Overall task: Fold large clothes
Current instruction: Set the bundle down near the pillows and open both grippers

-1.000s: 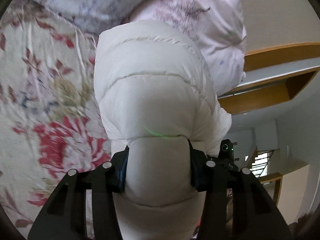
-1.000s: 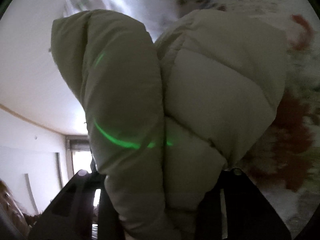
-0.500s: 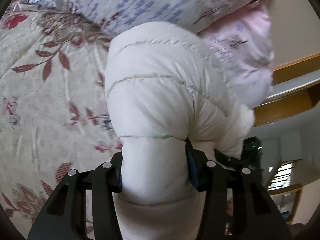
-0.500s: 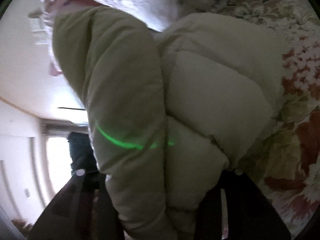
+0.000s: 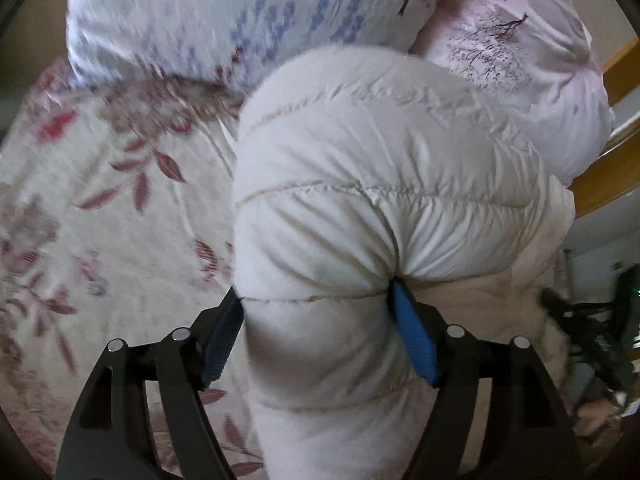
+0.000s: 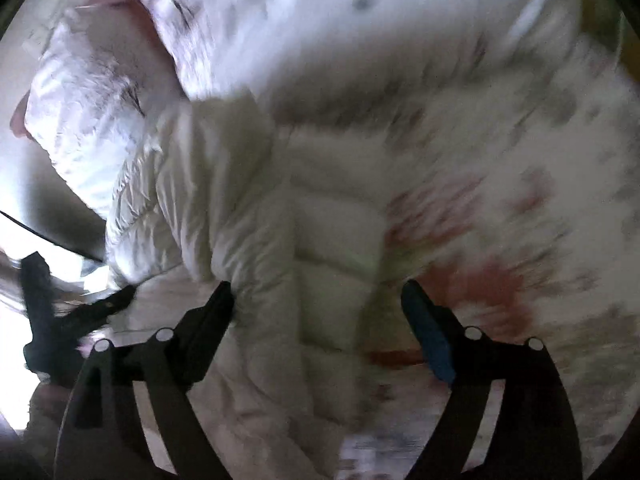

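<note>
Basically both grippers were letting go of the white puffer jacket [image 5: 384, 208], which lay bunched on the floral bedspread [image 5: 120, 220] right against the stacked pillows [image 5: 248, 20].

Left gripper [image 5: 316, 344]: jaws had just been opening, and a quilted roll of the jacket sat between them. The blue pad on one of the fingers [image 5: 412, 340] touched the fabric at a seam and the other finger met the roll's edge, but the fabric looked puffed out, not pinched. Read as loosened, not gripping.

Right gripper [image 6: 316, 312]: jaws had also just been opening and stood wide. Jacket folds [image 6: 256, 240] lay between them, nearer one finger, with a clear gap to the blue-padded one [image 6: 428, 332]. Not holding. Right wrist view was heavily blurred, so fine contact there cannot be told.

Key relation: the jacket lay straight ahead of and below both sets of fingers. Its roll ran away from the left gripper toward the pillows, so the long axis lined up with that gripper's pointing direction. Left looked nearer, with the bulk filling its view. Judged: this fold was being set down, and any next regrasp would likely start from the near end.
</note>
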A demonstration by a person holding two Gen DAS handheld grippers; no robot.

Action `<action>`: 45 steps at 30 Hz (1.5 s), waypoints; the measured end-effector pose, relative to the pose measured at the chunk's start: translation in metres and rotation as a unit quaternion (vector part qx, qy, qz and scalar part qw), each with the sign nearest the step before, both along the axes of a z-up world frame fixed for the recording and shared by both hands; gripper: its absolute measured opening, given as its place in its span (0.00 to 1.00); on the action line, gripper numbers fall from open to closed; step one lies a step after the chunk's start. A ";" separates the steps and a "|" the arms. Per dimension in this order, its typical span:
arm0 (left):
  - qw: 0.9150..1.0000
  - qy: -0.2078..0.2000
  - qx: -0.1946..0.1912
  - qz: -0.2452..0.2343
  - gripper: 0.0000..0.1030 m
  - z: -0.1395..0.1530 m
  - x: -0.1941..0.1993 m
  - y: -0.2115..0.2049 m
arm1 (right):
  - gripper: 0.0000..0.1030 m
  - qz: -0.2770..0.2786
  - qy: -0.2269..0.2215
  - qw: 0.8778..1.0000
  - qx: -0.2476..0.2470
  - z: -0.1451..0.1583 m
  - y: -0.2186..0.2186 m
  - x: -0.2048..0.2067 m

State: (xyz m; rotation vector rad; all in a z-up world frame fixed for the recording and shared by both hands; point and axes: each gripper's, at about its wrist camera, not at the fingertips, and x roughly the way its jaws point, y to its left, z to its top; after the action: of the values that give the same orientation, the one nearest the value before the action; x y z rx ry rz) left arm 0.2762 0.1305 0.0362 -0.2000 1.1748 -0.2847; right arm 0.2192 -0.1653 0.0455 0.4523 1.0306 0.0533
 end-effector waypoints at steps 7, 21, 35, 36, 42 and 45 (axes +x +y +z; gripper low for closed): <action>0.991 -0.106 0.084 -0.013 0.73 0.045 -0.057 -0.016 | 0.28 0.126 -0.082 0.988 -0.047 0.040 0.000 -0.056; 0.984 -0.093 0.134 -0.065 0.75 0.012 -0.086 -0.068 | 0.19 0.121 0.033 0.981 -0.147 -0.045 0.022 -0.045; 0.979 -0.093 0.173 -0.058 0.78 0.007 -0.089 -0.073 | 0.19 0.066 -0.046 0.992 -0.100 0.004 0.005 -0.052; 0.978 -0.093 0.175 -0.058 0.78 0.007 -0.089 -0.074 | 0.19 0.063 -0.057 0.991 -0.103 0.010 0.006 -0.044; 0.979 -0.087 0.176 -0.056 0.81 0.003 -0.087 -0.073 | 0.22 0.057 -0.048 0.989 -0.127 0.011 0.010 0.010; 0.980 -0.084 0.169 -0.054 0.83 0.001 -0.085 -0.072 | 0.22 0.060 0.001 0.991 -0.122 -0.013 0.008 0.033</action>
State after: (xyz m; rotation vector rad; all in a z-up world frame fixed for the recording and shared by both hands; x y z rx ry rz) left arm 0.1911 0.0585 0.0374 0.1845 1.0497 -0.1892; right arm 0.2525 -0.1568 0.0325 0.1681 1.0500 0.0328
